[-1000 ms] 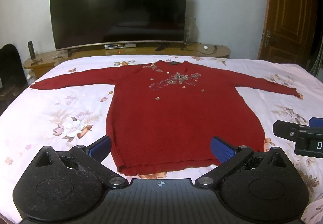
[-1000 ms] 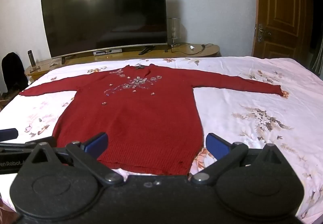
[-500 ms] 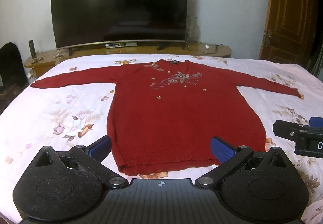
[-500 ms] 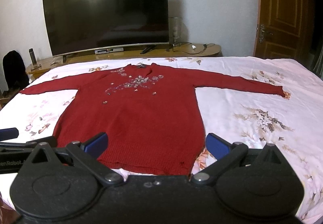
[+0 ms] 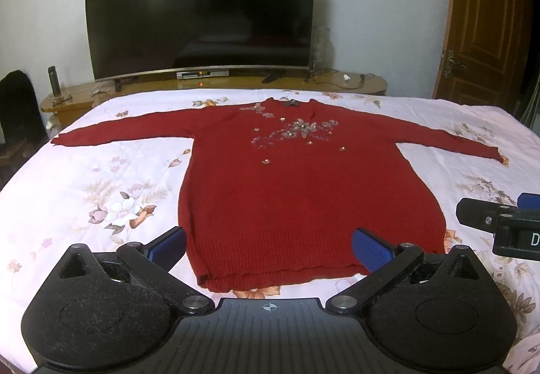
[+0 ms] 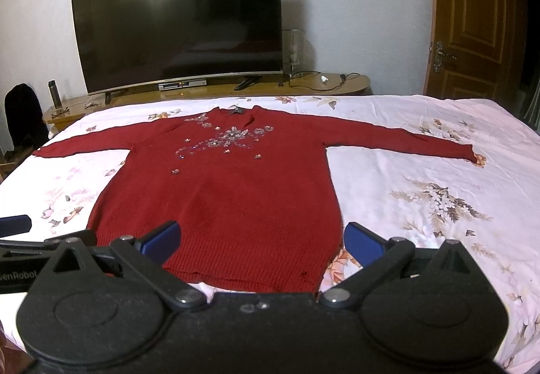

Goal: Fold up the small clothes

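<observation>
- Red sweater point(image 5: 303, 191): its hem is framed by the left gripper point(image 5: 269, 247), whose blue-padded fingers point(image 5: 371, 249) are spread wide with nothing pinched.
- The right gripper point(image 6: 261, 240) is likewise held spread and empty near the hem's right corner.
- The sweater is laid flat, sleeves outstretched, beaded front up, on the floral bedsheet point(image 5: 84, 185).
- A television point(image 6: 179, 29) is seen beyond on a wooden stand point(image 6: 320, 85).

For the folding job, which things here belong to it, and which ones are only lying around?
Belong to the job:
red sweater, spread flat
bed under it
left gripper, open
right gripper, open

Only lying around:
television
wooden stand
dark bottle
door
</observation>
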`<state>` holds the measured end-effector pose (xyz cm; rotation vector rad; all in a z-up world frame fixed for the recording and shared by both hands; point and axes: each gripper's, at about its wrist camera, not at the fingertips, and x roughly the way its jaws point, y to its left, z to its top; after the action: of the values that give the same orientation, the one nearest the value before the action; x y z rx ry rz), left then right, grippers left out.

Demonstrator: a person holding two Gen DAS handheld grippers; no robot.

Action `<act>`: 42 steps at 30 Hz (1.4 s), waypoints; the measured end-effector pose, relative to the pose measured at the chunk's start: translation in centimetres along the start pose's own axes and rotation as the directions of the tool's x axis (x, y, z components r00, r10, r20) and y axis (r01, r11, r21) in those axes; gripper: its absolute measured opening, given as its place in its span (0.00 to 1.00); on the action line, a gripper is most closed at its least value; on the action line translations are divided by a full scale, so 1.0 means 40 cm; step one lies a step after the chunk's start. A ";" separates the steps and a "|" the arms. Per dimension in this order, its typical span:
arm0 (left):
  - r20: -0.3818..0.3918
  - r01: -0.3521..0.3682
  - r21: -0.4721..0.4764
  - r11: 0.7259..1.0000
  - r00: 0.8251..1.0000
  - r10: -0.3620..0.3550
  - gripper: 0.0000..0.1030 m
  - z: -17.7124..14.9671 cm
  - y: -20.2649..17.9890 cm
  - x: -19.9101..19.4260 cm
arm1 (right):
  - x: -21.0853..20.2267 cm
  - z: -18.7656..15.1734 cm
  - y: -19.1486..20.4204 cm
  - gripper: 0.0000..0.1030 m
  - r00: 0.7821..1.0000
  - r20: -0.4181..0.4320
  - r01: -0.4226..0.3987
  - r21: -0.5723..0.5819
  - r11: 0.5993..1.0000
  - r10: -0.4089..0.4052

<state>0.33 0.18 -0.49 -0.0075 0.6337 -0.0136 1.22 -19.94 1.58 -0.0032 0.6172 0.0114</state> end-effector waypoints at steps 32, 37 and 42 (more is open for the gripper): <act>-0.001 0.001 -0.004 1.000 1.000 -0.001 1.00 -0.004 0.001 -0.001 | 0.006 0.000 0.006 1.00 1.000 -0.004 0.001 -0.002 1.000 -0.001; -0.002 0.000 -0.004 1.000 1.000 0.000 1.00 -0.002 0.004 0.000 | 0.006 0.000 0.005 1.00 1.000 -0.005 0.001 -0.001 1.000 -0.001; -0.003 0.001 -0.004 1.000 1.000 -0.001 1.00 0.000 0.009 0.002 | 0.008 0.000 0.011 1.00 1.000 -0.008 0.000 -0.004 1.000 0.000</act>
<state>0.41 0.53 -0.54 -0.0116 0.6363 -0.0133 1.47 -19.49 1.38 -0.0069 0.6249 0.0123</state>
